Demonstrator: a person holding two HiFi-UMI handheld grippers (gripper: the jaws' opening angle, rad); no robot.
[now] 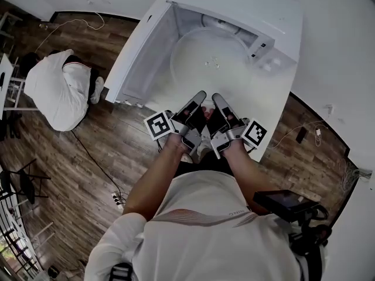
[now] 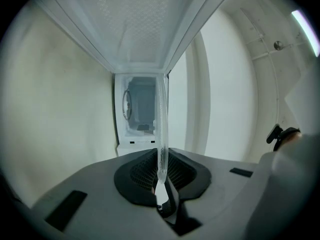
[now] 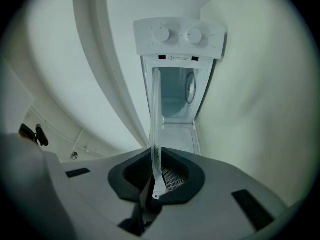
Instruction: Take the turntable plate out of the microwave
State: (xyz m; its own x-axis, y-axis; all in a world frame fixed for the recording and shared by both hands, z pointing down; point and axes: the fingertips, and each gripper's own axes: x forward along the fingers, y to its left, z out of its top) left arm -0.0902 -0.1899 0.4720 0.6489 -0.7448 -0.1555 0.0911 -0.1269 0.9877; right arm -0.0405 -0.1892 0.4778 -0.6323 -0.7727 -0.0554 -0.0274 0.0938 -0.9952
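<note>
Scene: seen from above, a person stands at a white surface (image 1: 276,105) that carries an open white microwave (image 1: 234,4), with a wooden floor (image 1: 88,157) around it.
Microwave: its door (image 1: 136,57) swings out to the left; two round dials (image 3: 177,35) sit on the panel at the right of the opening.
Turntable plate: the clear glass turntable plate (image 1: 211,63) hangs flat at the microwave's open front, held by its near rim. Its far part overlaps the opening; whether it is fully clear of the cavity cannot be told.
Left gripper: the left gripper (image 1: 198,101) has its jaws narrow and clamped on the plate's near rim, which runs edge-on between the dark pads (image 2: 145,176) toward the microwave.
Right gripper: the right gripper (image 1: 221,102), just beside the left one, is likewise narrow and pinches the same rim, seen edge-on in its own view.
Marker cubes: a square-patterned cube rides on each gripper, left (image 1: 158,125) and right (image 1: 255,133).
Near edge of the surface: both grippers hover over it, side by side.
Floor, left: another person in white (image 1: 58,89) crouches there, with a cable (image 1: 94,160) trailing nearby.
</note>
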